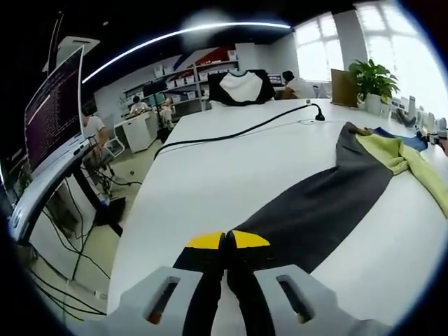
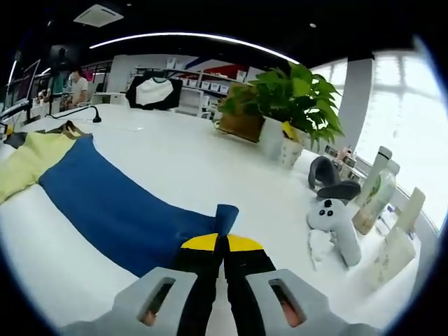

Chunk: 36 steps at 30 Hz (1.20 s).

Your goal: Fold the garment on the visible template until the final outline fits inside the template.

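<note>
The garment (image 1: 329,203) is colour-blocked: a dark grey sleeve (image 1: 308,210) in the left gripper view, a royal blue sleeve (image 2: 119,210) in the right gripper view, and a pale yellow-green body (image 2: 28,164). Both lie on a plain white tabletop (image 1: 210,175). Each tool, left (image 1: 225,241) and right (image 2: 222,243), has black jaws tipped in bright yellow on a light grey housing. Beyond the blue sleeve stand a green plant (image 2: 297,98) in a white pot (image 2: 271,138), a white controller (image 2: 336,220) and a black cable (image 1: 238,131).
</note>
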Each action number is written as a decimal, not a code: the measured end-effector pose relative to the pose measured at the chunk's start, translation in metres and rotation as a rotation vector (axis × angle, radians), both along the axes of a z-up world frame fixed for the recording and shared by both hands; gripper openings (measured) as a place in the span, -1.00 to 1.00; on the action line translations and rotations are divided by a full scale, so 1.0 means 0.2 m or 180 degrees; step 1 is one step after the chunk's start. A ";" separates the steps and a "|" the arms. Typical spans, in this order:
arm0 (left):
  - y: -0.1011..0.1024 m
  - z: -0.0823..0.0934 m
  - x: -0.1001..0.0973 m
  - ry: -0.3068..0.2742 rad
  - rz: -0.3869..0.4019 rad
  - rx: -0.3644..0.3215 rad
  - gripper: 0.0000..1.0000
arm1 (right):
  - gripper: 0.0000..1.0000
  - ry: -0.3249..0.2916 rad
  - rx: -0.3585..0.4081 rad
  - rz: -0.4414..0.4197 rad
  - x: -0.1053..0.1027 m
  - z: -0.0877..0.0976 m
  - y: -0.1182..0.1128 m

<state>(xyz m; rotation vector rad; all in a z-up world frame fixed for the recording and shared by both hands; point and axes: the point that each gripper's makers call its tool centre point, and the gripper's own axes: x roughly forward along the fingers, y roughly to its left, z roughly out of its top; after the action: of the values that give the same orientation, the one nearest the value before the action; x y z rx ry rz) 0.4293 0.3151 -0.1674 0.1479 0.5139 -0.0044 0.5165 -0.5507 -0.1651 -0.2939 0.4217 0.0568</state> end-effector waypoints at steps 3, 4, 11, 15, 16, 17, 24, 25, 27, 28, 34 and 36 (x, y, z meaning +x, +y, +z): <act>0.02 -0.01 0.00 0.0013 0.0034 -0.0022 -0.94 | -1.00 -0.0003 0.0015 -0.0023 0.00 -0.01 -0.02; 0.02 -0.02 0.00 0.0016 0.0044 -0.0032 -0.94 | -1.00 0.0029 -0.0035 0.0001 0.00 -0.02 -0.02; 0.06 -0.03 -0.01 0.0028 0.0094 -0.0060 -0.94 | -1.00 -0.0019 0.0040 -0.0055 0.00 -0.02 -0.06; 0.07 -0.03 0.00 0.0031 0.0112 -0.0055 -0.94 | -1.00 0.0047 -0.0068 -0.0111 0.01 -0.07 -0.09; 0.07 -0.03 -0.01 0.0026 0.0119 -0.0060 -0.94 | -1.00 0.0023 -0.0039 -0.0115 0.01 -0.06 -0.09; 0.07 -0.04 -0.01 0.0021 0.0125 -0.0066 -0.94 | -1.00 0.0003 0.0000 -0.0123 0.01 -0.05 -0.09; 0.10 -0.04 0.00 0.0026 0.0141 0.0048 -0.94 | -1.00 0.0011 -0.0085 -0.0148 0.01 -0.05 -0.11; 0.11 -0.04 0.00 0.0030 0.0145 0.0042 -0.94 | -1.00 0.0017 -0.0096 -0.0151 0.01 -0.06 -0.11; 0.11 -0.04 0.00 0.0036 0.0169 0.0011 -0.94 | -1.00 0.0035 -0.0093 -0.0165 0.01 -0.06 -0.12; 0.12 -0.05 0.00 0.0060 0.0185 -0.0009 -0.94 | -1.00 0.0042 -0.0105 -0.0165 0.01 -0.07 -0.13; 0.13 -0.05 -0.01 0.0066 0.0186 0.0039 -0.94 | -1.00 0.0059 -0.0178 -0.0148 0.01 -0.08 -0.14; 0.14 -0.05 0.00 0.0067 0.0190 0.0043 -0.94 | -1.00 0.0058 -0.0172 -0.0149 0.02 -0.07 -0.14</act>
<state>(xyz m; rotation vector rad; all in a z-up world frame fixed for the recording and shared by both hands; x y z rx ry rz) 0.4287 0.3436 -0.1770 0.1459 0.5392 0.0560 0.5196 -0.5790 -0.1801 -0.3367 0.4487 0.0022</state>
